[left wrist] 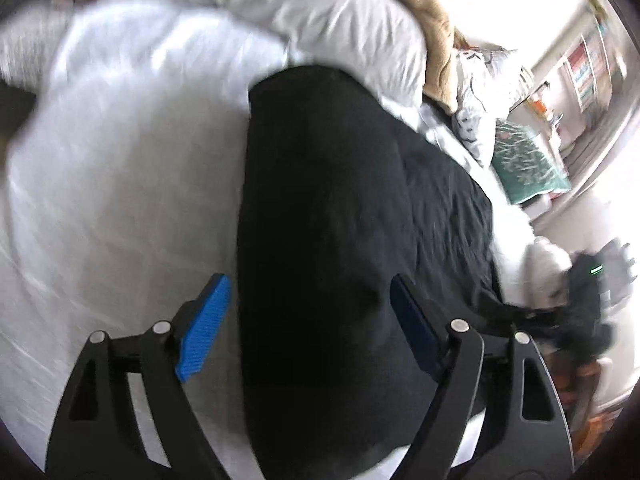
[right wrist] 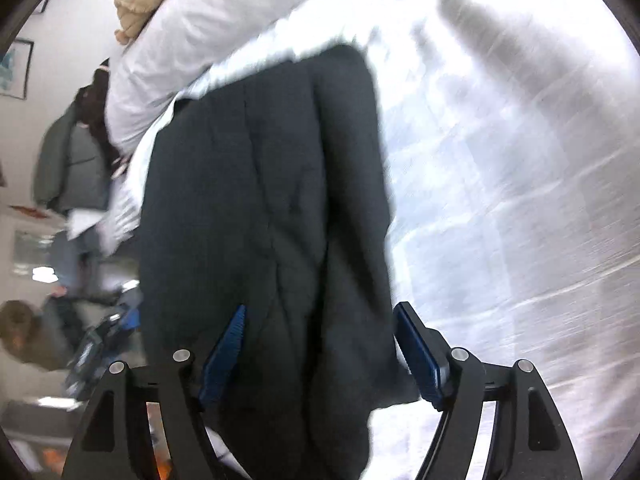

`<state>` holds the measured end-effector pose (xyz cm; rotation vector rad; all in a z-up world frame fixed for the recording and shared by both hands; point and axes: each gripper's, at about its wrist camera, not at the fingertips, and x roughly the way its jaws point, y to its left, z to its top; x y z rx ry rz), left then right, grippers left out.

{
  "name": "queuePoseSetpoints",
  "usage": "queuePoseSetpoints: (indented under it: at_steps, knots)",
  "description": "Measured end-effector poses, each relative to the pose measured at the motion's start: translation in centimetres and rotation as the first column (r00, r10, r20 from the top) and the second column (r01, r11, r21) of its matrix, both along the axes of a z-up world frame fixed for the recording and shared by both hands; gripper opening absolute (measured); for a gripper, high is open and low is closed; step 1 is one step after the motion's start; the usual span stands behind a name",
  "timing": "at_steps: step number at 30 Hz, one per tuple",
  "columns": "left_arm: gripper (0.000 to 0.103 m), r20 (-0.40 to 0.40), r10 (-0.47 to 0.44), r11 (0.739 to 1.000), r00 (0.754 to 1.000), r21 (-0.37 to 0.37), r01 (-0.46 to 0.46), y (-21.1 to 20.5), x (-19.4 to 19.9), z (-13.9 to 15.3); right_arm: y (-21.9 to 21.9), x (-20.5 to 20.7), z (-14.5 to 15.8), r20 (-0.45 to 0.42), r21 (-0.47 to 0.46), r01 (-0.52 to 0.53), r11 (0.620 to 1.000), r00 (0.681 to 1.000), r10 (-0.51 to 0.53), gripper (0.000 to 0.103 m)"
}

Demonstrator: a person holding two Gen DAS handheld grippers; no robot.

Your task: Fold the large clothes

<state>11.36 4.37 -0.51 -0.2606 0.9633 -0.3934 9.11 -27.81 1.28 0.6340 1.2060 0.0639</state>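
Observation:
A large black garment (left wrist: 328,216) lies folded into a long strip on a white bed sheet (left wrist: 120,200). My left gripper (left wrist: 308,320) is open, its blue pads (left wrist: 204,328) straddling the near end of the strip. In the right wrist view the same black garment (right wrist: 264,200) runs away from me over the sheet (right wrist: 500,180). My right gripper (right wrist: 320,356) is open with the cloth's near end between its pads (right wrist: 418,356). Neither pair of pads presses on the cloth. The right gripper also shows in the left wrist view (left wrist: 588,292), blurred.
A white duvet (left wrist: 304,8) and a tan blanket (left wrist: 428,40) are piled at the far end of the bed. Patterned pillows (left wrist: 492,100) and a green bag (left wrist: 524,164) lie at the right. A grey jacket (right wrist: 72,168) hangs by the wall.

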Motion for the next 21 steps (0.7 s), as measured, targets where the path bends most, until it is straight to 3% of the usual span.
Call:
queuePoseSetpoints:
  at_steps: [2,4,8,12,15,18,21]
  knots:
    - [0.083,0.042,0.008,0.999,0.999,0.032,-0.009,-0.5,0.2,0.6,0.3,-0.4,2.0,0.049,-0.153,0.055,0.987,0.998,-0.048,0.076]
    - [0.083,0.047,0.023,0.999,0.999,0.04,-0.025,-1.1,0.9,0.8,0.8,-0.3,4.3,0.14,-0.289,0.144,0.946,0.984,-0.107,0.076]
    - [0.083,0.101,0.036,0.998,0.994,0.038,-0.04,-2.4,1.8,1.9,2.9,0.7,6.3,0.318,-0.293,0.216,0.931,0.941,-0.119,0.076]
    - [0.083,0.147,0.022,1.0,0.989,0.017,-0.025,-4.8,3.1,2.1,5.2,2.5,6.0,0.418,-0.278,0.205,0.938,0.905,-0.073,0.075]
    - [0.083,0.149,0.003,0.998,0.989,0.069,-0.014,-5.7,3.4,-0.2,6.0,4.6,3.6,0.391,-0.288,0.204,0.936,0.917,-0.079,0.075]
    - [0.084,0.166,-0.009,0.991,0.986,0.133,-0.013,-6.3,3.5,-1.9,5.0,6.0,0.0,0.274,-0.323,0.196,0.926,0.956,-0.106,0.073]
    - [0.085,0.173,-0.023,0.995,0.985,0.102,0.005,-6.6,3.3,-2.8,2.3,6.4,-3.9,0.223,-0.228,0.169,0.959,0.968,-0.118,0.071]
